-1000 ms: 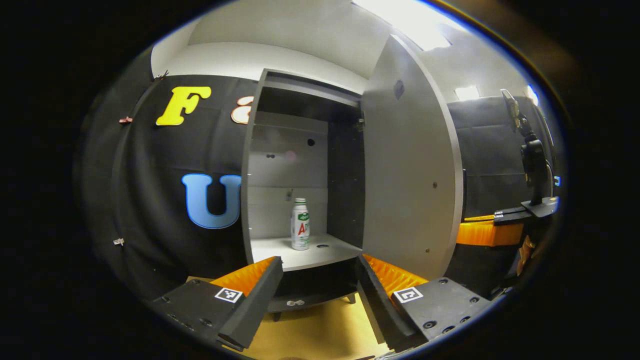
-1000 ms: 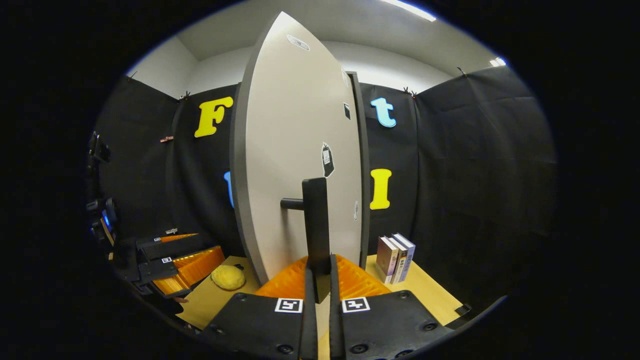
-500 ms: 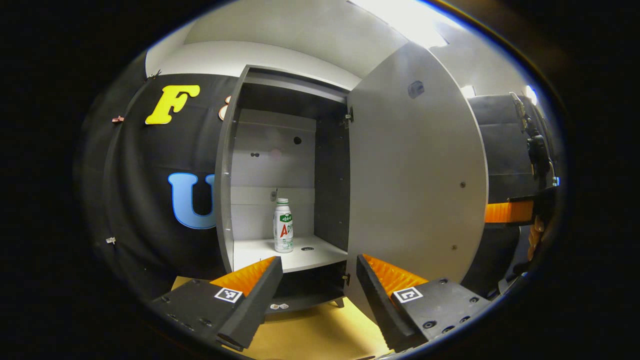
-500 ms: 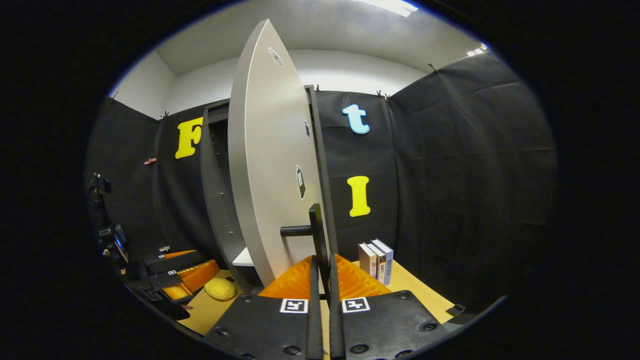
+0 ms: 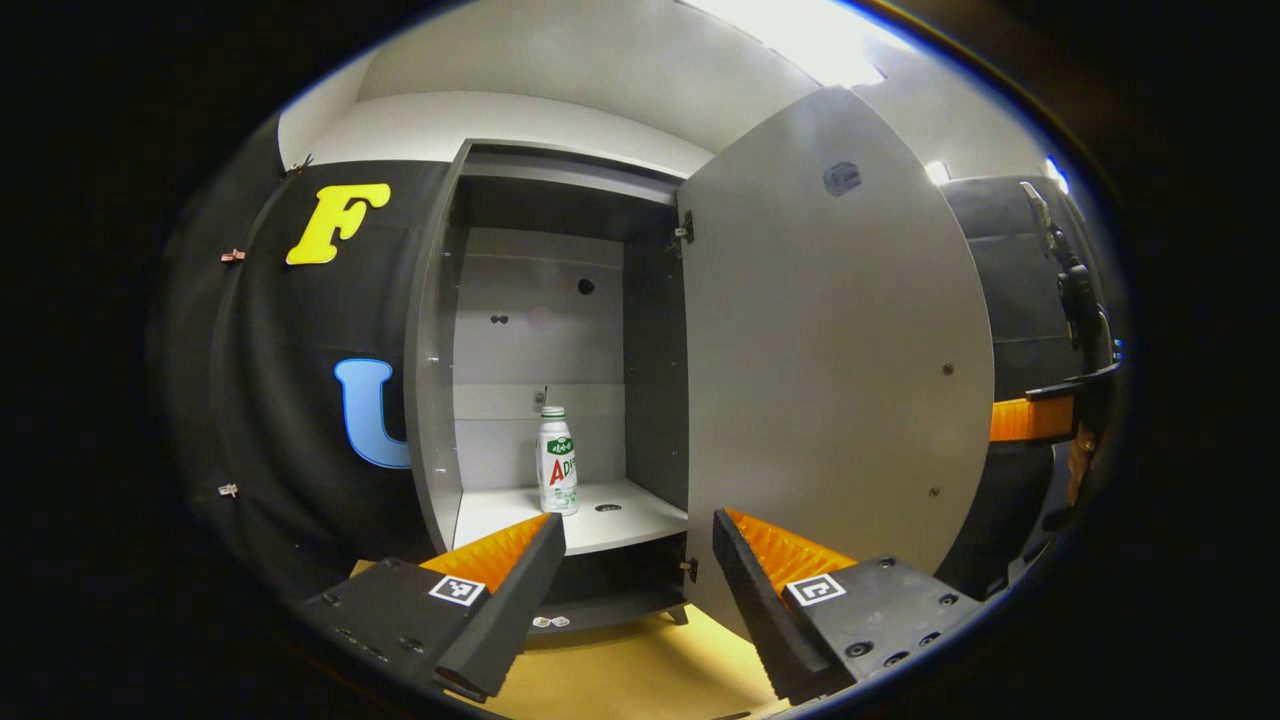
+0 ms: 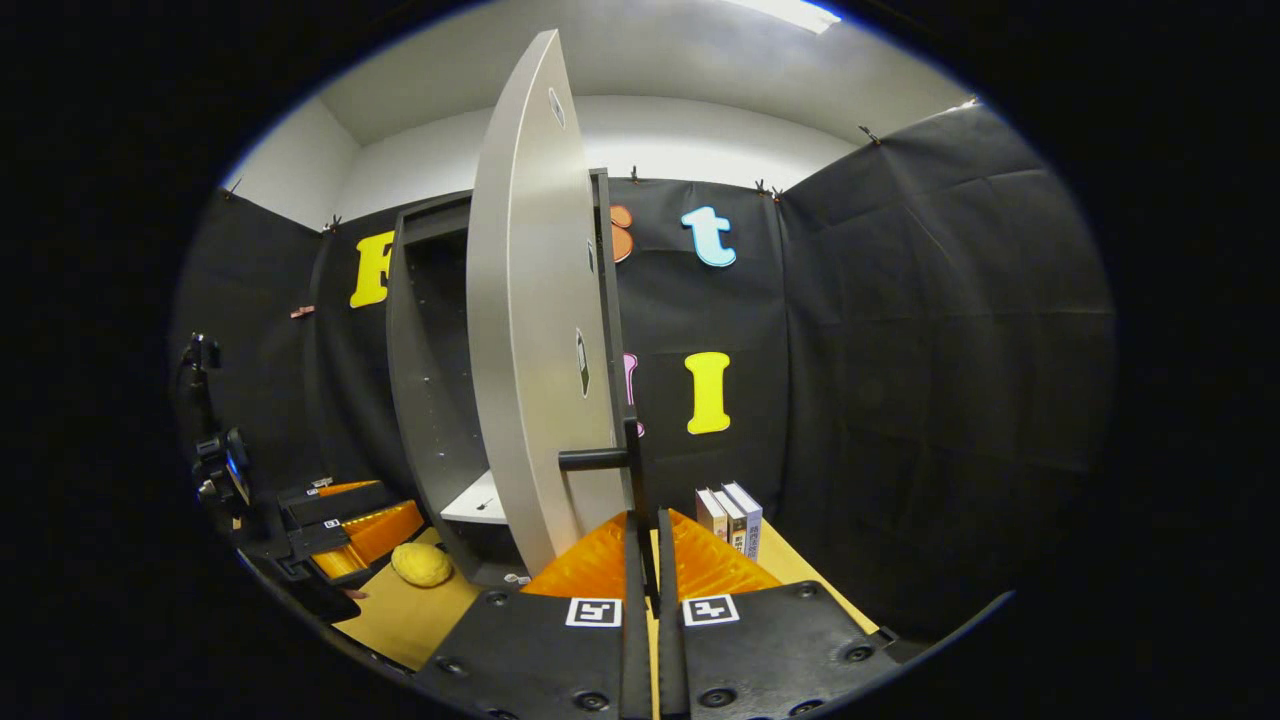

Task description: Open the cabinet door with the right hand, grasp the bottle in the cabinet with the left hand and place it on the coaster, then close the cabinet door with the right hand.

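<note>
Two tongs are at work. In the left gripper view, the left tongs (image 5: 632, 545) are spread wide open in the foreground with nothing between their fingers, aimed at the open cabinet (image 5: 440, 350). Past them, the bottle (image 5: 556, 475) stands upright on the cabinet's pale shelf (image 5: 610, 520), toward its left rear, near the back panel and apart from the tongs. The cabinet door (image 5: 830, 350) is swung out to the right. In the right gripper view, the right tongs (image 6: 648, 530) are pressed together on the door's dark handle (image 6: 628, 462), with the door (image 6: 525, 320) seen nearly edge-on just beyond. Lower left, a yellow object (image 6: 421, 564) lies on the table (image 6: 410, 615) beside the left tongs (image 6: 345, 520). Farther right, three books (image 6: 730, 515) stand on the table near the black cloth.
</note>
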